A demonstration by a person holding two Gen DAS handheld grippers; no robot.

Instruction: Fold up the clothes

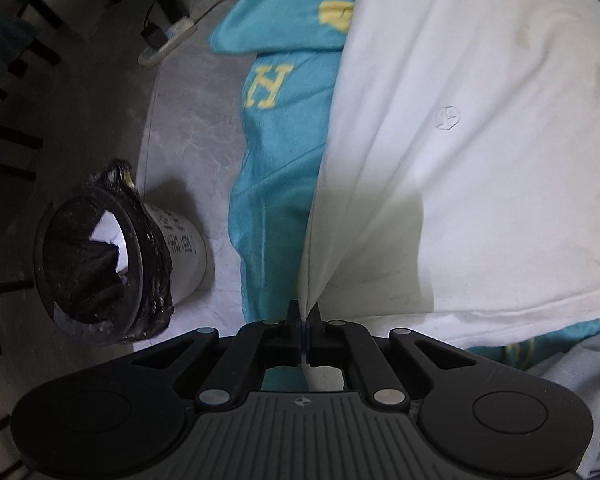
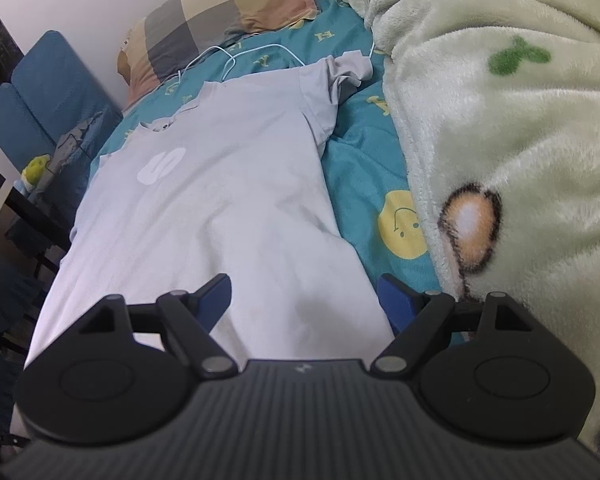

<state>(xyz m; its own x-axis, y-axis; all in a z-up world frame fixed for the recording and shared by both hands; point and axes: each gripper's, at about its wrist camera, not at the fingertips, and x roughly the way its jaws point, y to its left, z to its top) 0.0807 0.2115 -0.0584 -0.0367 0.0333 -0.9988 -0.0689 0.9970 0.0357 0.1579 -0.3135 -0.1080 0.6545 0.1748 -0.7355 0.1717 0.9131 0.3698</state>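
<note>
A white T-shirt [image 2: 204, 200] lies spread flat on a teal bedsheet [image 2: 364, 152], collar toward the pillow, one sleeve bunched at the far right. My left gripper [image 1: 305, 312] is shut on the shirt's [image 1: 460, 140] hem corner at the bed's left edge, and the cloth pulls into tight creases from the jaws. My right gripper [image 2: 306, 296] is open and empty, hovering just above the shirt's lower right hem, with its right finger [image 2: 396, 300] over the shirt's side edge.
A fluffy cream blanket [image 2: 500, 140] is heaped along the bed's right side. A checked pillow [image 2: 220, 20] and a white cable [image 2: 252, 54] lie at the head. A lined waste bin [image 1: 112, 256] and a power strip [image 1: 168, 40] sit on the floor left of the bed.
</note>
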